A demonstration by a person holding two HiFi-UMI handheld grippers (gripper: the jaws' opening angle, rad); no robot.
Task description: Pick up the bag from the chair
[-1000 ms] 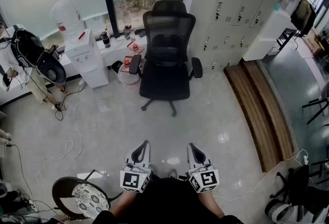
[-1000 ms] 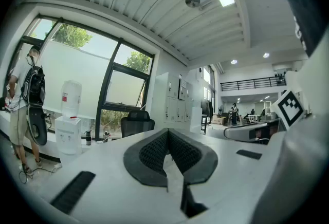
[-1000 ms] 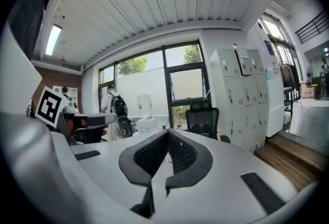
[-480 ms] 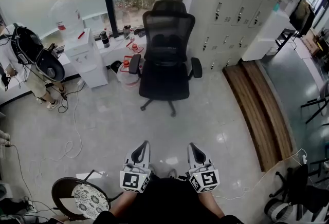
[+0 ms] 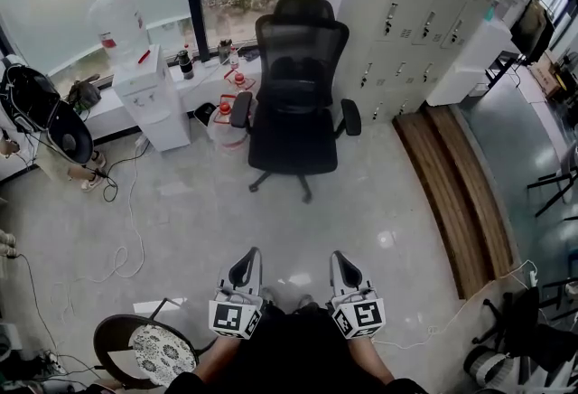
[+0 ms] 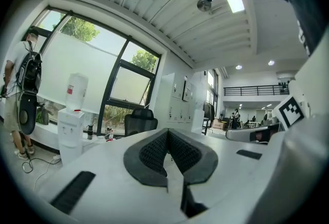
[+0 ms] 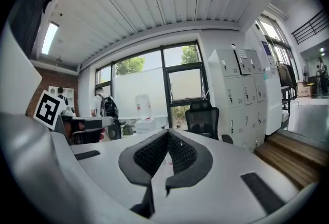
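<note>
A black mesh office chair (image 5: pixel 297 103) stands by the window, well ahead of me. Dark rounded shapes (image 5: pixel 293 73) lie on its seat against the backrest; I cannot make out whether they are the bag. My left gripper (image 5: pixel 243 267) and right gripper (image 5: pixel 342 269) are held low and close to my body, side by side, far short of the chair. Both are shut with nothing between the pads. The chair shows small past the left gripper (image 6: pixel 167 133) at its left (image 6: pixel 140 120), and past the right gripper (image 7: pixel 168 133) at its right (image 7: pixel 202 117).
A water dispenser (image 5: pixel 146 89) and bottles stand left of the chair. A person with a backpack (image 5: pixel 43 115) is at the far left. Grey lockers (image 5: pixel 411 8) and a wooden step (image 5: pixel 458 193) are on the right. A round stool (image 5: pixel 149 347) sits at my left; cables (image 5: pixel 117 229) trail on the floor.
The person with the backpack has moved further left toward the frame's edge. The view has shifted slightly. Both grippers hold the same place, still shut.
</note>
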